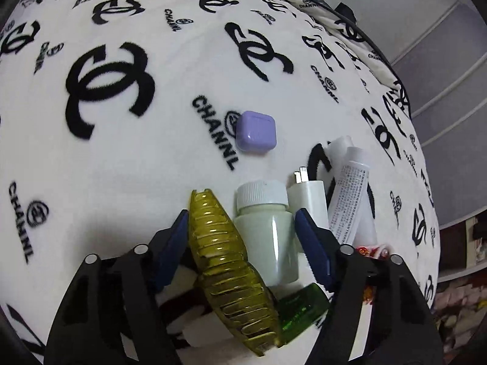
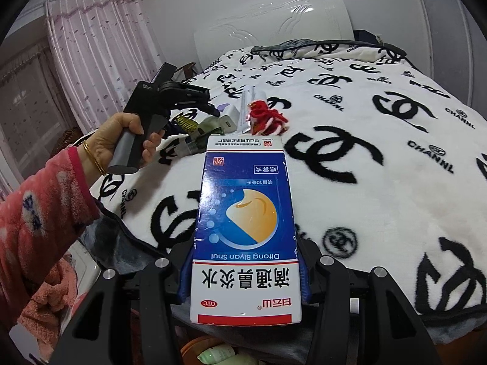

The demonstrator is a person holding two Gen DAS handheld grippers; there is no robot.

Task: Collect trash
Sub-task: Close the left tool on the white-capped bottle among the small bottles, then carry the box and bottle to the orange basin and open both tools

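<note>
My left gripper (image 1: 242, 222) is open low over a white blanket (image 1: 121, 158). Between its blue fingers (image 1: 313, 243) lie a yellow hair claw clip (image 1: 225, 267) and a pale green bottle with a white cap (image 1: 268, 231), neither clamped. A white charger plug (image 1: 307, 197), a white tube (image 1: 350, 194), a green item (image 1: 301, 310) and a purple case (image 1: 256, 131) lie close by. My right gripper (image 2: 243, 261) is shut on a blue and white medicine box (image 2: 246, 231), held above the bed's near edge. The left gripper (image 2: 188, 97) also shows in the right wrist view.
A red and white yarn bundle (image 2: 268, 117) lies beside the pile of items. A white headboard (image 2: 274, 27) stands at the far end, pink curtains (image 2: 91, 45) on the left. The bed edge (image 1: 426, 182) drops off at the right in the left wrist view.
</note>
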